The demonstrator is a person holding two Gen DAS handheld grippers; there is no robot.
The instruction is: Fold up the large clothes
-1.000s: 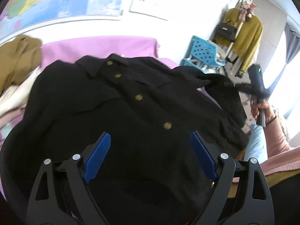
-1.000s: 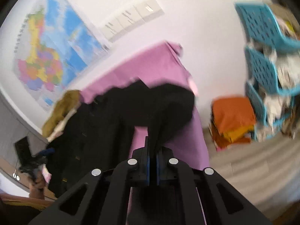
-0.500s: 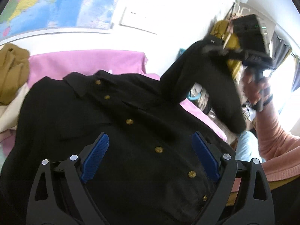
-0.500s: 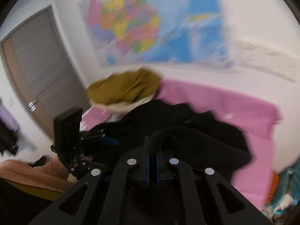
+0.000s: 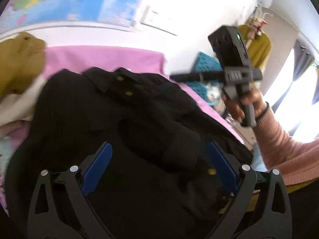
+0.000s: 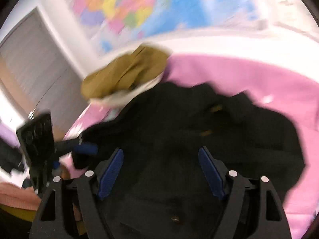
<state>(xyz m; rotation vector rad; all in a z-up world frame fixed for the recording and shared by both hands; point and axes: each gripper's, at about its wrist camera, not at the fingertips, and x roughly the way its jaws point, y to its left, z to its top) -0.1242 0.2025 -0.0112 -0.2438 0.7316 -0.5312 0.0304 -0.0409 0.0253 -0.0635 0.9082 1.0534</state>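
A black button-front shirt (image 5: 111,119) with gold buttons lies face up on the pink-covered surface (image 5: 99,57). Its right sleeve (image 5: 165,139) is folded across the chest. My left gripper (image 5: 159,163) is open and empty, low over the shirt's lower front. My right gripper (image 6: 160,165) is open and empty above the shirt (image 6: 199,139). In the left wrist view the right gripper's body (image 5: 233,67) is held up in the air at the right, off the shirt. The left gripper's body (image 6: 37,139) shows at the left of the right wrist view.
A mustard garment (image 5: 18,65) lies on pale folded clothes at the far left. A blue basket rack (image 5: 205,65) and a hanging yellow garment (image 5: 259,47) stand to the right. A map (image 5: 65,2) covers the wall behind. A grey door (image 6: 30,65) shows at the left.
My right gripper carried the sleeve over the chest, opened, let it go and lifted away. The sleeve now lies folded on the shirt. My left gripper stayed open over the hem.
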